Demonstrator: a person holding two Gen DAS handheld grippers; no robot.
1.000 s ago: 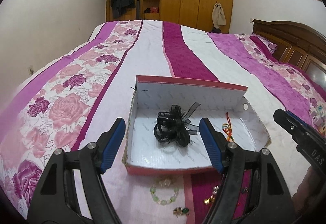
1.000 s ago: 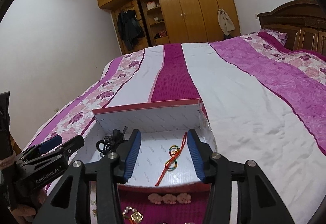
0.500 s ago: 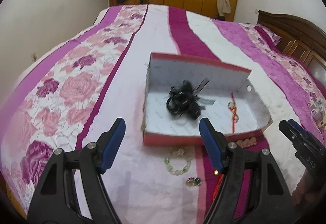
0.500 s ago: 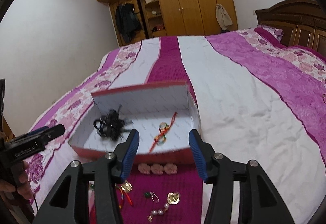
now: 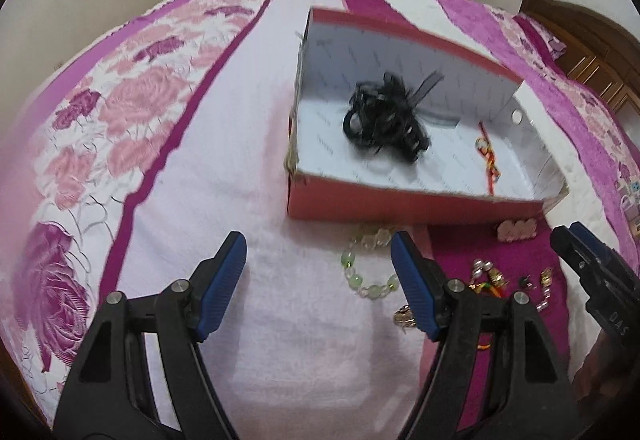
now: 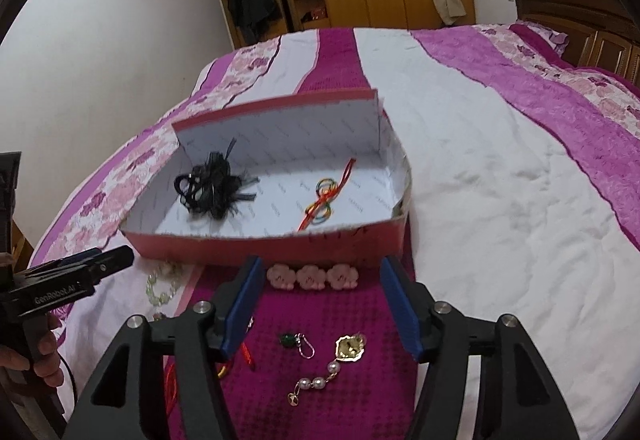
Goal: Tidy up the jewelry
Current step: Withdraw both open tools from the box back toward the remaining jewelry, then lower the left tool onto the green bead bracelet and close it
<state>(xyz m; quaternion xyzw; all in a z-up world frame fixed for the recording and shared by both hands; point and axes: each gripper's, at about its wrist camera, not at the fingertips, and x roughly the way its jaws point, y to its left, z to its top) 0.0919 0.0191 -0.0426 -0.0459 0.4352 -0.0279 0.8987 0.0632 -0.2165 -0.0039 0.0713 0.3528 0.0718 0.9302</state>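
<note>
Fingers (image 6: pixel 394 294) of right gripper (image 6: pixel 320 300) opening, empty, left gripper (image 5: pixel 318 280) spread (empty too); small earring (image 6: pixel 298 343) on soft bed (image 6: pixel 480 199) may slip the pinch.

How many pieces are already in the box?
2: a black bow at the box's left end and a red cord charm toward its right end. Nothing seems hidden; other pieces lie outside on the bed.
</note>
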